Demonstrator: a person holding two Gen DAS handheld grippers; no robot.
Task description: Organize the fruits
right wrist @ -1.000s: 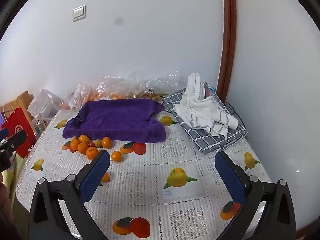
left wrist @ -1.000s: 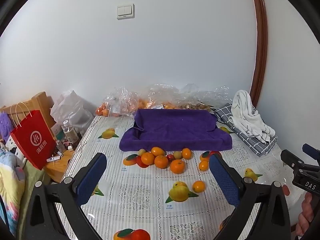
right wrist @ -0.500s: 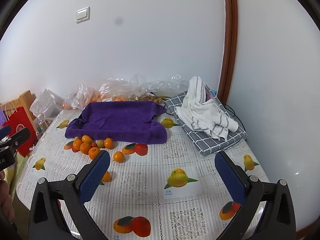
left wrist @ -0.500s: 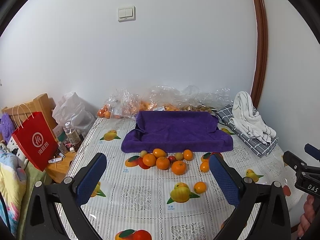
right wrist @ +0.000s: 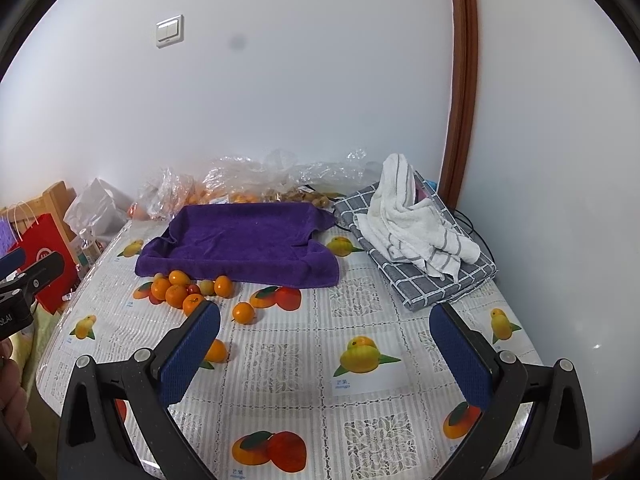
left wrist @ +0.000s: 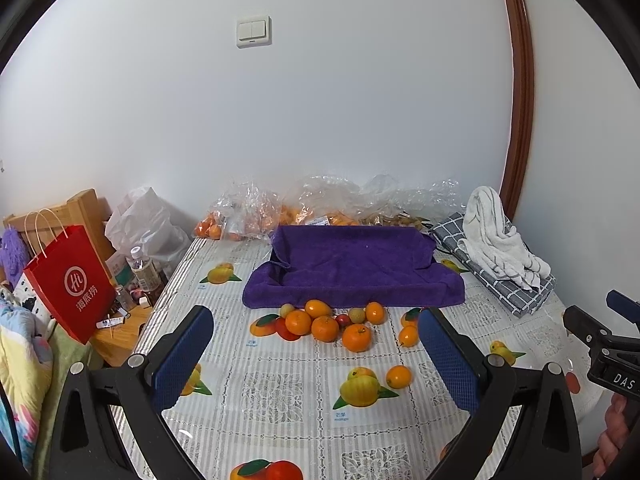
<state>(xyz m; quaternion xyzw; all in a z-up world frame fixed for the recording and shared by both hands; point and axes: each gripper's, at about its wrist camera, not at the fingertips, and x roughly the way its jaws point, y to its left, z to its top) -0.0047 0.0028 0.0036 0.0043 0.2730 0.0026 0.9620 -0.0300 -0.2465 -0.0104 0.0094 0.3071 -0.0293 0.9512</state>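
White wall behind, fruits [left wrist: 328, 326] loose on the bench [left wrist: 280, 392] before the purple tray [left wrist: 352, 268], I hold both grippers' fingers [left wrist: 182, 360] wide, empty, ready.

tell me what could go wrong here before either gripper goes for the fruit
The loose oranges lie bunched and touching, so wide-open fingers closing on one may nudge its neighbours rolling. The printed fruit on the tablecloth could be mistaken for real pieces. One stray orange sits partly hidden behind the right gripper finger.
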